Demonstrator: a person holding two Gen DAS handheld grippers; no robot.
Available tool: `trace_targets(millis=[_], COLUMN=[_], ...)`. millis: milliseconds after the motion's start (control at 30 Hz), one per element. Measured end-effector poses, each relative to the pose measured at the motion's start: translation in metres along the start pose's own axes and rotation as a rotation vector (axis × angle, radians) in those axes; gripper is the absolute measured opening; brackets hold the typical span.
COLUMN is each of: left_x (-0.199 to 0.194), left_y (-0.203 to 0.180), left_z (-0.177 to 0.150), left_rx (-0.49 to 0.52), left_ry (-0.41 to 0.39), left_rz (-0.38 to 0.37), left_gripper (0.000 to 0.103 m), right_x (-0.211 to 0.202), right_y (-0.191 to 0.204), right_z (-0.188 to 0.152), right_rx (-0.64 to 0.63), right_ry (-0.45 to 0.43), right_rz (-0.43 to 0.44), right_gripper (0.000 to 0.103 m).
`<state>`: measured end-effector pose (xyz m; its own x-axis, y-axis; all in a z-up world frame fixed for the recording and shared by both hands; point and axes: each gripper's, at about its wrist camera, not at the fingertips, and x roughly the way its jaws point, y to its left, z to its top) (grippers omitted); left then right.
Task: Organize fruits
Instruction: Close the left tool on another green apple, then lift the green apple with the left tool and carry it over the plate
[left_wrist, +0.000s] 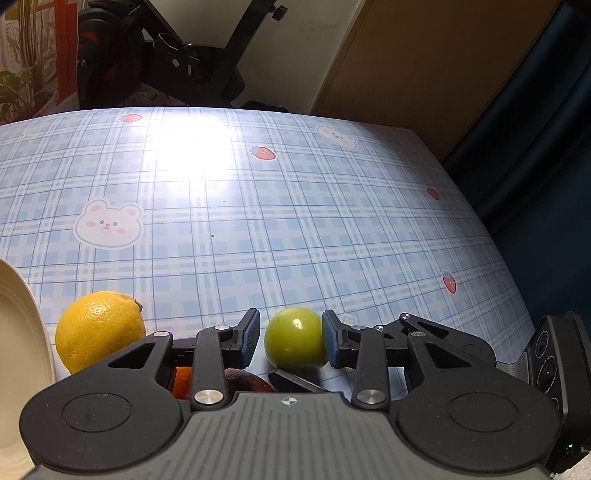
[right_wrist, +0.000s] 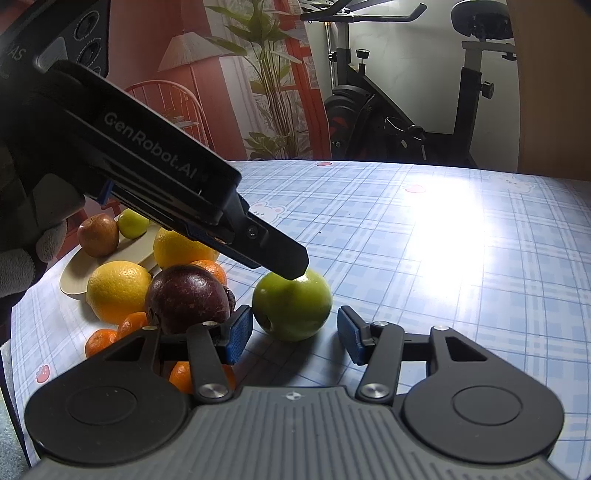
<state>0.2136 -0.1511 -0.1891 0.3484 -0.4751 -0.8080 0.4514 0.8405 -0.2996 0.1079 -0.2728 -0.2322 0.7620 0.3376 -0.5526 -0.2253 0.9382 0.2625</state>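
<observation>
Green apple (right_wrist: 291, 308) on worktop (right_wrist: 443, 258), beside dark fruit (right_wrist: 186, 297). Firm, smooth, rounded, likely slippery; best gripped across widest middle. Left gripper (left_wrist: 291, 341) jaws clamped on apple. Right gripper (right_wrist: 295, 334) jaws apart, not pressing apple.

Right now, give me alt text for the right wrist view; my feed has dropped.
A green apple sits on the checked tablecloth just ahead of the right gripper, whose blue pads flank it without clearly gripping, while the left gripper reaches onto its top. Left of it lie a dark purple fruit, a lemon and tangerines.
</observation>
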Motion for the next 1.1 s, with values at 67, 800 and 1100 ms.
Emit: trace_targets(millis=[67, 800, 1100], left_x=[0.003, 0.024, 0.025], left_y=[0.000, -0.010, -0.006], left_z=[-0.001, -0.001, 0.002], left_rx=[-0.006, -0.007, -0.022], left_ry=[0.003, 0.027, 0.015], left_rz=[-0.002, -0.033, -0.024], left_gripper=[0.040, 0.040, 0.040], right_x=[0.001, -0.006, -0.008], right_y=[0.000, -0.005, -0.006], right_z=[0.000, -0.003, -0.003], right_rx=[0.000, 0.034, 0.050], right_ry=[0.003, -0.024, -0.019], right_rz=[-0.001, -0.016, -0.010], right_gripper=[0.054, 0.052, 0.052])
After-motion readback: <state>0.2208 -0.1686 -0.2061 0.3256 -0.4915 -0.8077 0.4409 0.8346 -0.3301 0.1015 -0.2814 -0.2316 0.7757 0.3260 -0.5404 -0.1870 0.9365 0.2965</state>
